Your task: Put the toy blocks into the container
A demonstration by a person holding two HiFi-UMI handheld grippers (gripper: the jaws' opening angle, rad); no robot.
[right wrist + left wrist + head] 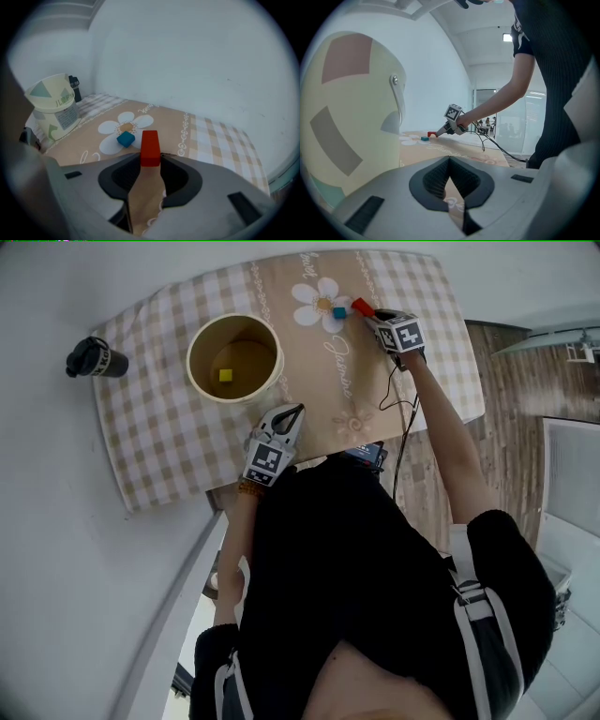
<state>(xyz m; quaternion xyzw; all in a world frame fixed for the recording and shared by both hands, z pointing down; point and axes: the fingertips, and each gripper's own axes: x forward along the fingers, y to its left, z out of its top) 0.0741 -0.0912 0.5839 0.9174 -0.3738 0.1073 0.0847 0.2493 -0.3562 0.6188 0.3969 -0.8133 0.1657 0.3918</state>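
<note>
While left gripper (296, 411) sits clenched, empty, near the container (234, 397), right gripper (371, 315) jaws grasp the red block (361, 306) on the surface (169, 432), blue block (338, 312) just beside.

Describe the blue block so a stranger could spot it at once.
On the checked cloth, find the big white daisy. The blue block lies on it, beside the red block. It alone is blue, and shorter than the red one.
</note>
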